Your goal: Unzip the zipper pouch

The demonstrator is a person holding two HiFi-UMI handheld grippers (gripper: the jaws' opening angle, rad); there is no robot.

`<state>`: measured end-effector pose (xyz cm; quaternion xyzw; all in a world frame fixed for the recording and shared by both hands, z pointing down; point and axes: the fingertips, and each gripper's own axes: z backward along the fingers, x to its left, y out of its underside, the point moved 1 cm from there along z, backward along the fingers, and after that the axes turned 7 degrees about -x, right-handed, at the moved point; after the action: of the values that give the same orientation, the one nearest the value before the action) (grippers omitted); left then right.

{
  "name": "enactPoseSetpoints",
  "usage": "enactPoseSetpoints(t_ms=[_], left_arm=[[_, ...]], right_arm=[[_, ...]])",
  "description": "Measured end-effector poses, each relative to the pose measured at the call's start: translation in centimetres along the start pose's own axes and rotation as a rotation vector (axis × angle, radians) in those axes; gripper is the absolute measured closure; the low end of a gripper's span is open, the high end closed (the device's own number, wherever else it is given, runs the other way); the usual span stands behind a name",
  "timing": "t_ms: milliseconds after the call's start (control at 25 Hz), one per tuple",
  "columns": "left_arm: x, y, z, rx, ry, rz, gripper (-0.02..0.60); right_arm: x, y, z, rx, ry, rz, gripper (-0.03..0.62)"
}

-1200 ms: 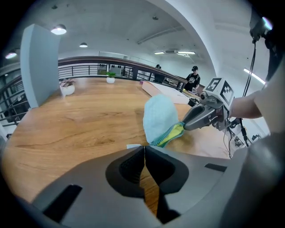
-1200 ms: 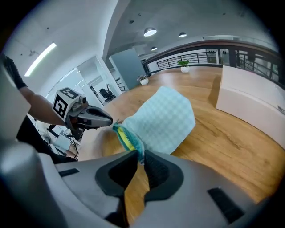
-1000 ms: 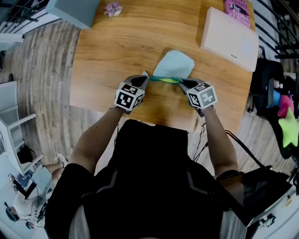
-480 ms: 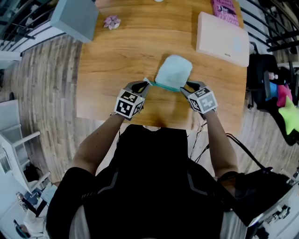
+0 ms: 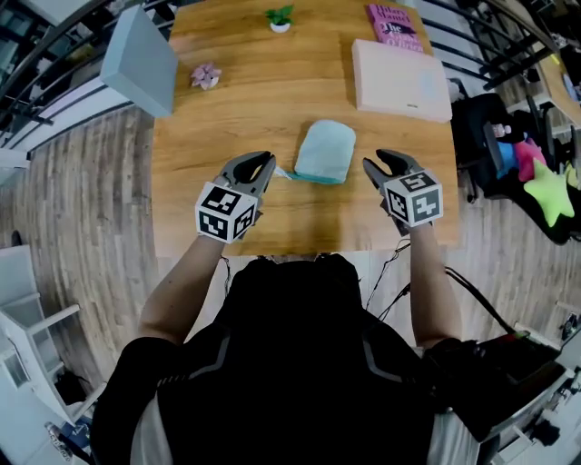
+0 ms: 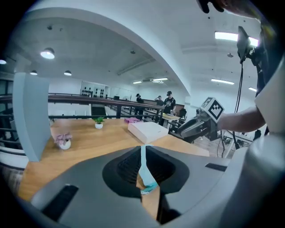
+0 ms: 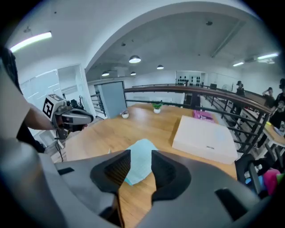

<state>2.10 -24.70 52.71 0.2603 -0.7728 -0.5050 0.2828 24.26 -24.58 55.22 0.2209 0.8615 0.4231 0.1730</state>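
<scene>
**Left gripper** (image 5: 265,164): jaws clenched on a thin pale-blue tab (image 6: 143,165) with a teal end. The tab runs up the seam between the ribbed black pads. It sticks out of the near-left corner of the zipper pouch (image 5: 325,151), so the pouch lies just past the jaw tips, on the side toward the right gripper.

**Right gripper** (image 5: 376,160): jaws apart and closing, nothing between them. The pouch shows through the gap, lying ahead, near the tips but apart from them.

**Pouch:** soft pale-blue fabric with a rounded far end. A straight teal edge lies nearest the person. It lies on the surface (image 5: 245,109), which is smooth wood with a warm grain.

**Pose:** both grippers are held over the near part of the surface, one on each side of the pouch, tips angled inward. The left marker cube (image 5: 224,212) faces up. Bare forearms reach forward from the body.

**Further out:**
- flat white box (image 5: 399,80) at far right
- pink book (image 5: 392,23) beyond the box
- small potted plant (image 5: 280,16)
- pink flower ornament (image 5: 206,76)
- grey-blue panel (image 5: 141,62) at the left corner
</scene>
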Motion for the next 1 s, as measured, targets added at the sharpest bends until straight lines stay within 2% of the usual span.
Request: enactPoseSetpoints(t_ms=[160, 360, 520, 600, 680, 840, 1000], left_arm=[[0.0, -4.7, 1.1, -0.089, -0.003, -0.058, 0.546], [0.3, -10.0, 3.1, -0.171, -0.025, -0.1, 0.546], [-0.6, -14.8, 5.3, -0.322, 0.027, -0.058, 0.546], [-0.6, -17.5, 6.3, -0.377, 0.016, -0.061, 0.548], [-0.7, -19.4, 7.3, -0.385, -0.007, -0.089, 0.548], [-1.9, -22.3, 9.0, -0.414, 0.032, -0.128, 0.549], [-2.0, -23.5, 10.2, -0.43, -0.015, -0.112, 0.552]], right_arm=[[0.1, -4.8, 3.8, -0.137, 0.051, -0.011, 0.45], [1.4, -9.7, 7.9, -0.26, 0.08, 0.025, 0.454], [2.3, -12.9, 11.3, -0.349, 0.106, 0.066, 0.451], [2.6, -15.2, 13.0, -0.416, 0.116, 0.071, 0.453], [3.4, -17.3, 14.7, -0.481, 0.111, 0.075, 0.47], [5.0, -20.2, 17.3, -0.571, 0.078, 0.082, 0.507], [5.3, -21.7, 18.0, -0.598, 0.095, 0.121, 0.566]])
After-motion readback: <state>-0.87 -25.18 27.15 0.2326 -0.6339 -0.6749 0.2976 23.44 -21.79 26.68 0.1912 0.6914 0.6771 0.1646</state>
